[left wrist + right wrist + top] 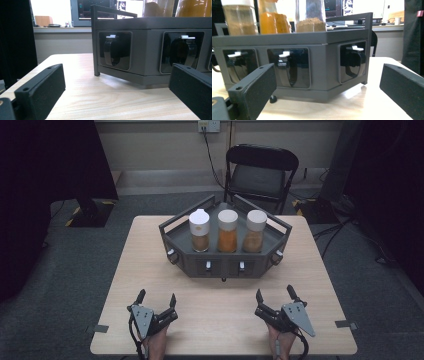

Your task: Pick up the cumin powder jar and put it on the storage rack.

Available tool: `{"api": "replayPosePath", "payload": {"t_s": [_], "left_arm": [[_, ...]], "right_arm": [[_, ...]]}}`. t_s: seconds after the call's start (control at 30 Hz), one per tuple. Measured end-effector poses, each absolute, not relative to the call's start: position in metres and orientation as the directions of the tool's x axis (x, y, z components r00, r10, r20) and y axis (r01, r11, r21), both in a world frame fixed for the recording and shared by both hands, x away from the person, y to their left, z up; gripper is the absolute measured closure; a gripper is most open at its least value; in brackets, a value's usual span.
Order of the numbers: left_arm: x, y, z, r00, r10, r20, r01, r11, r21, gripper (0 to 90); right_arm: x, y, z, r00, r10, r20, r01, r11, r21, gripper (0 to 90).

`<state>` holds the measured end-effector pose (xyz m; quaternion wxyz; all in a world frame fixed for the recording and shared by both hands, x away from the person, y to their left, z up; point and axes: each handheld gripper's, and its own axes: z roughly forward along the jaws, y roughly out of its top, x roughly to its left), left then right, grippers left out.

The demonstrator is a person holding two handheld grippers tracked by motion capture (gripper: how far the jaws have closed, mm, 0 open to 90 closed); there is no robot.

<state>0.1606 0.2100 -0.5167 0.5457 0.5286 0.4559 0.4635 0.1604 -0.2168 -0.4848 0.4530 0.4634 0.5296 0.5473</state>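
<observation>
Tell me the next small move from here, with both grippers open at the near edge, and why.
Probably ease the right gripper forward toward the grey rack. Both it and the left gripper rest open and empty at the table's near edge, well short of the rack and its three jars, so nothing can be grasped yet.

Dim room, with soft overhead light on the pale table (pixel 220 295). Dark corners in the high view; both gripper views show blown-out bright backgrounds and blurred near edges.
</observation>
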Motion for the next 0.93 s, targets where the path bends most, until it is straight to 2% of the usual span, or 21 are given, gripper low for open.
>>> {"api": "replayPosePath", "payload": {"t_s": [0.93], "left_arm": [[0.161,0.210,-0.517,0.154,0.988,-0.007,-0.024,0.011,1.000,0.3]], "right_arm": [[0.159,-0.213,-0.509,-0.123,0.992,-0.002,-0.004,0.002,1.000,0.0]]}}
